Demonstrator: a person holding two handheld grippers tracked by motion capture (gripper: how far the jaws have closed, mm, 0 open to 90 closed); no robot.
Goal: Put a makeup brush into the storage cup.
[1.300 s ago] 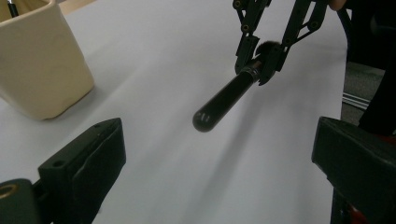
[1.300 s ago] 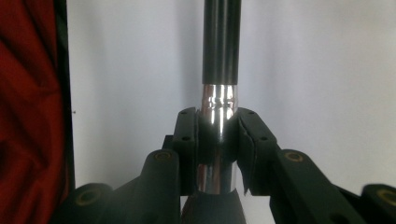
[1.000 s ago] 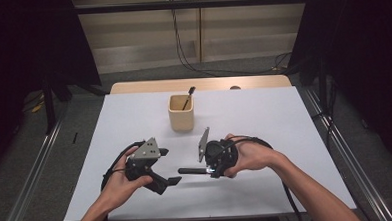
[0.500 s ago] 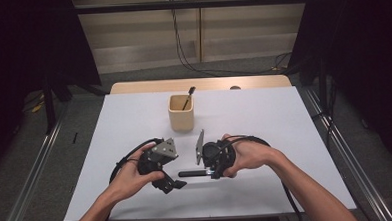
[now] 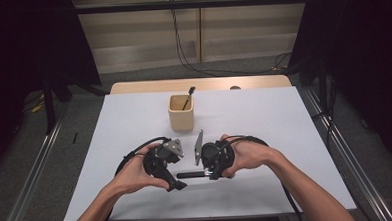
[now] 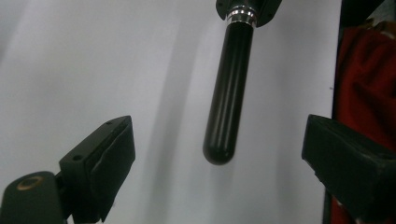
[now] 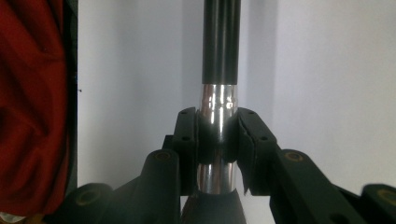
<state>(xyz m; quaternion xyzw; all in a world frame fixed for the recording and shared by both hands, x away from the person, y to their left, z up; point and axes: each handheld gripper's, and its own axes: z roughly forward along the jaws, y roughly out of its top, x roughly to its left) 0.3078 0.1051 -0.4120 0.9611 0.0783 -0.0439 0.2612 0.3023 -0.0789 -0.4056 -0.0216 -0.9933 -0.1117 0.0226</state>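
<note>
right gripper point(image 5: 210, 173): closed tight on the silver band of the brush point(image 5: 192, 174), held level near the tabletop point(image 5: 285, 126) front edge | left gripper point(image 5: 174, 184): jaws wide but just closing a bit, brush handle tip between them, not touched | room: bare tabletop on both sides, cup point(image 5: 181, 112) well behind | change: left gripper has slid right toward the brush

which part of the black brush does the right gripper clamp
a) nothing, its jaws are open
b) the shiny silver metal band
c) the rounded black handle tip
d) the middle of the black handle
b: in the right gripper view the right gripper has its pads pressed on the shiny silver metal band of the black brush, the black handle running on beyond.
</note>
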